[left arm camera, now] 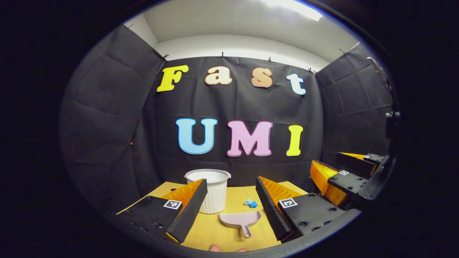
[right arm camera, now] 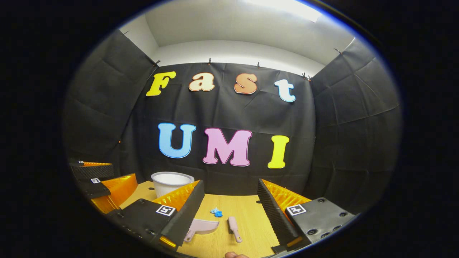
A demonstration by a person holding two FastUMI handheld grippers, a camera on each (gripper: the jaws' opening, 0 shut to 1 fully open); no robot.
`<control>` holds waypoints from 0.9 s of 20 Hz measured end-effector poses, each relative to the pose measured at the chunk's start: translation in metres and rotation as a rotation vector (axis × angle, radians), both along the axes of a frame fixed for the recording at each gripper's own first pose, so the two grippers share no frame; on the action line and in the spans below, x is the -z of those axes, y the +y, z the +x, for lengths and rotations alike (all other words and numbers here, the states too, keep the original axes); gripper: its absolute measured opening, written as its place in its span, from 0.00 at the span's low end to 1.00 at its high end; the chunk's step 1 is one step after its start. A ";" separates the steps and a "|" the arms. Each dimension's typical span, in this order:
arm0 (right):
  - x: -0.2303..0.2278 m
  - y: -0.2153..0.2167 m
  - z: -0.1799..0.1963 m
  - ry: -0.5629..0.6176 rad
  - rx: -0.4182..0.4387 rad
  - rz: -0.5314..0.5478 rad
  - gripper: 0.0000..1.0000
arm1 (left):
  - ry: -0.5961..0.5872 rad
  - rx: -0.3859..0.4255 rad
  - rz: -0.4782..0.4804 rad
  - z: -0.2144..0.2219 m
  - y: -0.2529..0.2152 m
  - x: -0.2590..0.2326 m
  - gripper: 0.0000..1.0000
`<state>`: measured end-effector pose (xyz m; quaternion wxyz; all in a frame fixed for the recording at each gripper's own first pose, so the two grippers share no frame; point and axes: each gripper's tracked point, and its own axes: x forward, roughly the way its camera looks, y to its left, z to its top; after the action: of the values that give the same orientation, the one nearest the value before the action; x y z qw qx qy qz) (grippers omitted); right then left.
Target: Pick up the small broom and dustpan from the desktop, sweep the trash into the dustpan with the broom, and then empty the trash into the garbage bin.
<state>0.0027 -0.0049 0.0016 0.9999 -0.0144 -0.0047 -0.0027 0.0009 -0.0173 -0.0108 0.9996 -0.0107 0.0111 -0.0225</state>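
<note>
Black cloth walls close in a pale wooden tabletop (right arm camera: 247, 215), everything untouched so far. Taking the crumpled blue scrap of trash (left arm camera: 251, 203) as landmark: left of and behind it stands the white ribbed plastic garbage bin (left arm camera: 212, 191); just in front lies the pinkish plastic dustpan (left arm camera: 241, 221), handle toward the camera; right of that lies the small pink broom (right arm camera: 234, 228). Left gripper (left arm camera: 229, 204) and right gripper (right arm camera: 229, 208) both hover wide and empty. Best approach, I judge: left descends squarely over the dustpan handle, right over the broom handle. Nothing blocks either path, though the bin stands near.
</note>
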 end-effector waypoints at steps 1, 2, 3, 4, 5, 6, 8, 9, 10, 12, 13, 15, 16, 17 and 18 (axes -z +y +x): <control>0.004 0.000 -0.001 0.013 -0.004 0.003 0.94 | 0.003 0.004 -0.010 -0.001 -0.002 0.000 0.82; 0.007 0.001 -0.001 0.019 -0.007 0.003 0.96 | 0.003 0.009 -0.017 -0.002 -0.003 0.001 0.81; 0.006 0.000 -0.003 0.018 -0.006 -0.002 0.96 | 0.010 0.012 -0.018 -0.001 -0.003 0.002 0.81; 0.003 -0.004 -0.004 0.005 0.002 -0.018 0.96 | 0.018 0.011 -0.016 -0.001 -0.001 0.006 0.81; -0.003 -0.006 -0.005 -0.015 0.011 -0.042 0.96 | 0.023 0.015 -0.017 0.000 -0.002 0.007 0.81; -0.007 -0.010 -0.006 -0.034 0.020 -0.071 0.93 | 0.029 0.029 -0.023 0.001 -0.005 0.009 0.81; -0.009 -0.011 -0.008 -0.050 0.020 -0.092 0.96 | 0.028 0.069 -0.050 -0.002 -0.014 0.010 0.81; -0.008 -0.012 -0.010 -0.051 0.021 -0.089 0.94 | 0.024 0.081 -0.063 -0.004 -0.016 0.007 0.81; -0.008 -0.015 -0.012 -0.050 0.024 -0.087 0.94 | 0.021 0.092 -0.067 -0.003 -0.020 0.007 0.81; -0.007 -0.020 -0.014 -0.044 0.033 -0.094 0.94 | 0.027 0.087 -0.049 -0.003 -0.020 0.009 0.81; -0.006 -0.019 -0.015 -0.037 0.032 -0.096 0.94 | 0.031 0.085 -0.041 -0.003 -0.021 0.009 0.81; -0.003 -0.021 -0.015 -0.023 0.031 -0.095 0.96 | 0.040 0.085 -0.044 -0.004 -0.022 0.013 0.81; -0.003 -0.022 -0.016 -0.021 0.034 -0.095 0.94 | 0.044 0.084 -0.054 -0.004 -0.022 0.015 0.81; -0.004 -0.025 -0.017 -0.021 0.039 -0.098 0.94 | 0.042 0.080 -0.064 -0.004 -0.021 0.014 0.81; -0.003 -0.027 -0.016 -0.016 0.045 -0.104 0.96 | 0.033 0.074 -0.084 -0.004 -0.018 0.014 0.81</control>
<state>-0.0134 -0.0315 0.0043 0.9974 -0.0666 -0.0126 -0.0252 -0.0029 -0.0357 -0.0247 0.9965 -0.0524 0.0269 -0.0597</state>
